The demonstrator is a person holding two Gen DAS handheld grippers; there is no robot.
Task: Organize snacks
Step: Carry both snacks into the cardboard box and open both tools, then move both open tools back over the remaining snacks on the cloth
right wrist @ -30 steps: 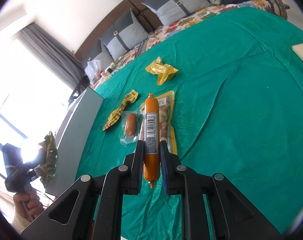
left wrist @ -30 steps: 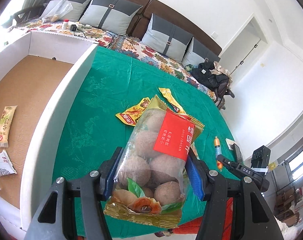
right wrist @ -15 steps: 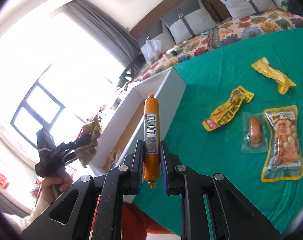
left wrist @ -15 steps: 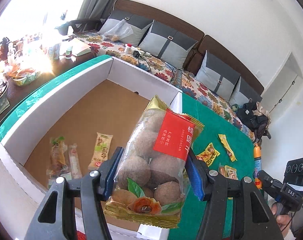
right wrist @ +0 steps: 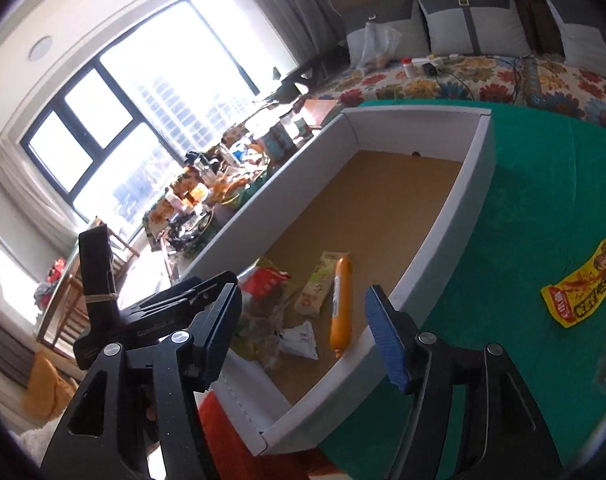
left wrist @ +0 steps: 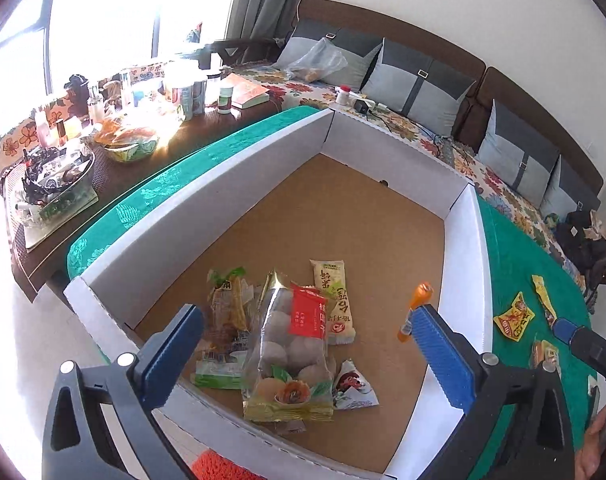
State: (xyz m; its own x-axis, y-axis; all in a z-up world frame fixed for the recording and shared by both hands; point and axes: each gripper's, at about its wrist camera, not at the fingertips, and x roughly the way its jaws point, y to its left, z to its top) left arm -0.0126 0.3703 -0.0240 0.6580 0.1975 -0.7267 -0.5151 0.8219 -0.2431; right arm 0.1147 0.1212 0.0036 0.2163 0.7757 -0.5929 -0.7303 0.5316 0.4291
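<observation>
both tools (left wrist: 307, 354) (right wrist: 303, 334) gape above the box (left wrist: 463, 248).

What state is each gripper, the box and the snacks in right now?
left gripper: open, empty, above the box.
right gripper: open, empty.
white box: open-topped, holding several snacks.
longan bag: lying flat in the box on other packets.
orange sausage: lying in the box beside its right wall.
yellow packet: not yet boxed, on the green cloth.
</observation>
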